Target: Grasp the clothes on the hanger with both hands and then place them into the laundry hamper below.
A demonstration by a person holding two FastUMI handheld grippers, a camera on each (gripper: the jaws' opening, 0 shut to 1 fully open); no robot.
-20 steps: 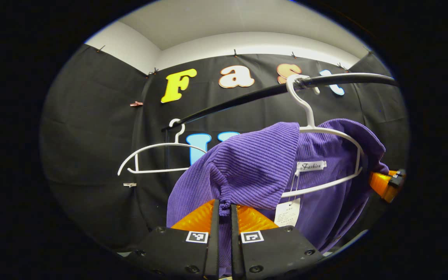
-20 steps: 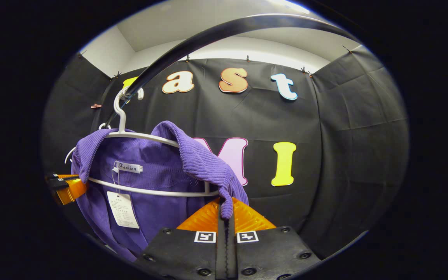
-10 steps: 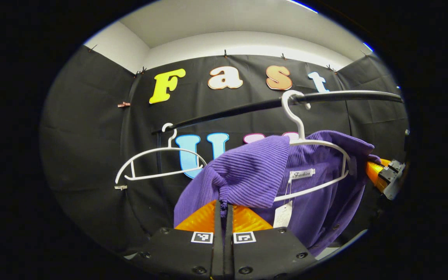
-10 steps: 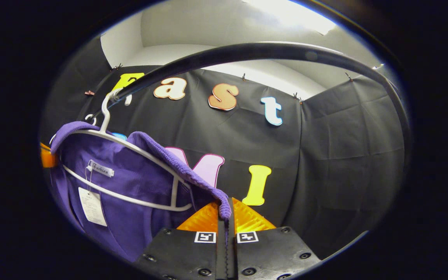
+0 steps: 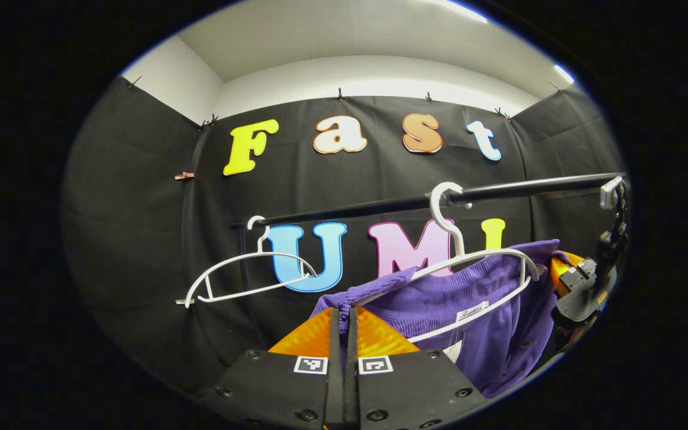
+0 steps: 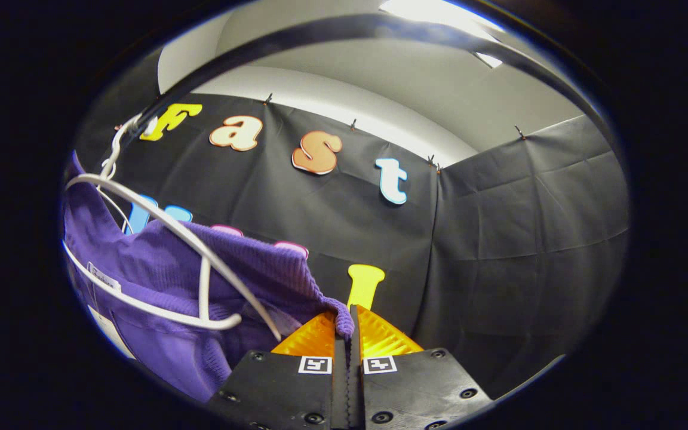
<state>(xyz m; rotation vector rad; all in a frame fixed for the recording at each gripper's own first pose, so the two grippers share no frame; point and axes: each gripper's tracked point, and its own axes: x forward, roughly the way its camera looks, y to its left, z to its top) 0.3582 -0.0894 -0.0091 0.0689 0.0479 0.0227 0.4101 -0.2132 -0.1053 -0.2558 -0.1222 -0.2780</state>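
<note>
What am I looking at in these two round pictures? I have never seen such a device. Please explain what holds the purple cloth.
A person holds one pair of tongs in each hand, and a small camera rides on each pair, looking forward along its two fingers. In the left gripper view, the left tongs are shut on one shoulder of the purple garment. In the right gripper view, the right tongs pinch its other shoulder. The garment is partly off the white hanger, which hooks over a black rail. A second, empty hanger hangs further along.
</note>
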